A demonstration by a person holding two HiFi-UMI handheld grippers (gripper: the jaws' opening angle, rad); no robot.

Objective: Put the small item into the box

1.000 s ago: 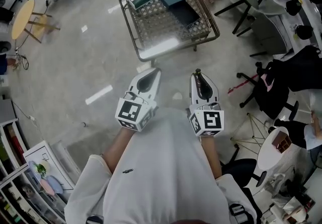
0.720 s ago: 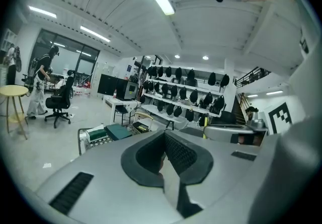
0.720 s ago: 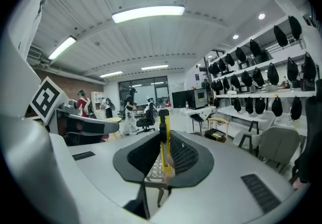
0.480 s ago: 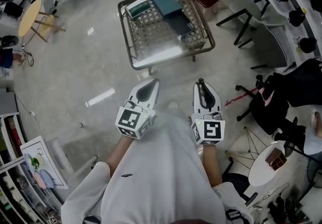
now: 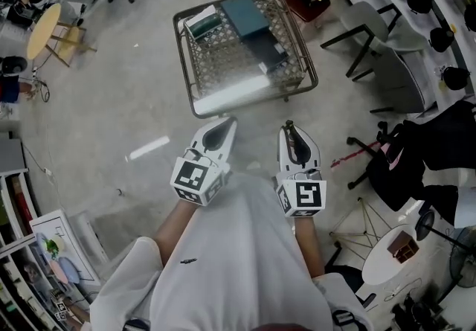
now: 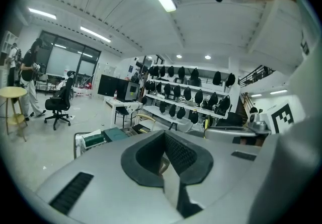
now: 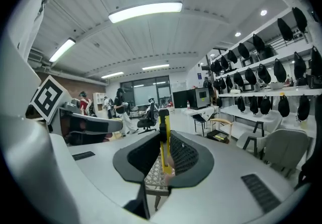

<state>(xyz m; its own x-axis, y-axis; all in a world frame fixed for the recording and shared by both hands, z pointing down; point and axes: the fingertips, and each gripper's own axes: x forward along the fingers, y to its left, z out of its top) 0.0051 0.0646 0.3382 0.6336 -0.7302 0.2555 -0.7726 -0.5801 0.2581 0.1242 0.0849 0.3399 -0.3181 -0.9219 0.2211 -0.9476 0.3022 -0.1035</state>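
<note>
Yellow strip (image 7: 163, 140), thinly pinched by the right gripper (image 5: 291, 133), may slip before reaching the twelve-o'clock box (image 5: 248, 15); left gripper (image 5: 216, 126) gapes empty.

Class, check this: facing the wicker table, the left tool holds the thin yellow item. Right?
No: the right tool holds the thin yellow item, per the right gripper view; the left tool is open and empty.
</note>
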